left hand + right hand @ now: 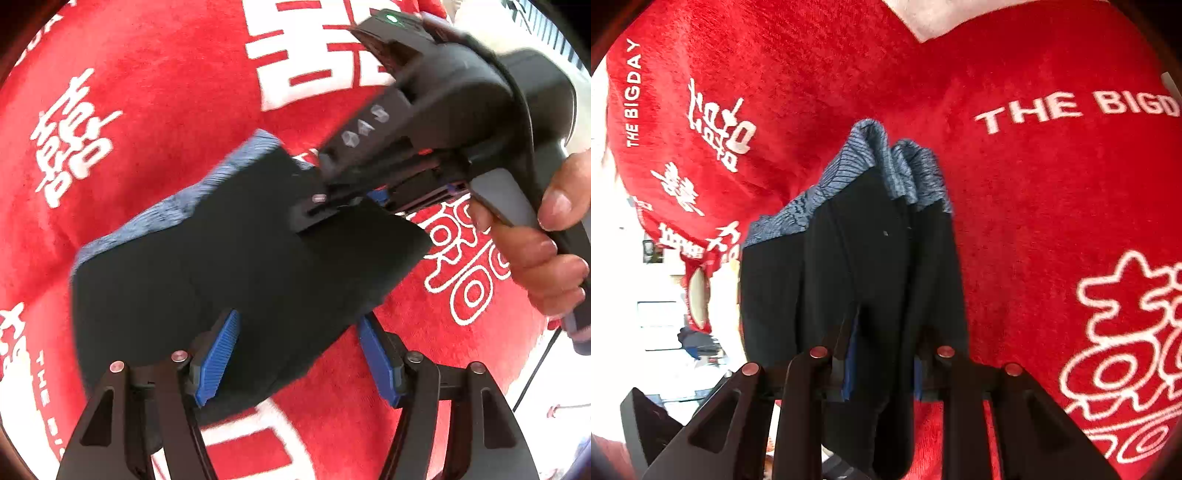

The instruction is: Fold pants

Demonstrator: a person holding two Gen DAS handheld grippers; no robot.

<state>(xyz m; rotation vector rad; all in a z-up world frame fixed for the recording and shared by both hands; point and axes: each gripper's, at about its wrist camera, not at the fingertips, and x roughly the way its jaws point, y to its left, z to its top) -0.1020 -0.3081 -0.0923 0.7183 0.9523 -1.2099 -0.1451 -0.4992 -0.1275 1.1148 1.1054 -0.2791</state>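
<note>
The black pants (229,273) with a blue-grey waistband (177,206) hang lifted above the red cloth (166,92). My left gripper (299,354) is open, its blue pads either side of the pants' lower edge. My right gripper (325,206) is shut on the pants' upper edge, held by a hand (546,251). In the right wrist view the pants (871,266) hang from the right gripper (882,354), waistband (879,166) at the far end.
The red plush cloth (1034,184) with white characters and "THE BIGDAY" lettering covers the surface. A bright room background (665,314) shows past its left edge in the right wrist view.
</note>
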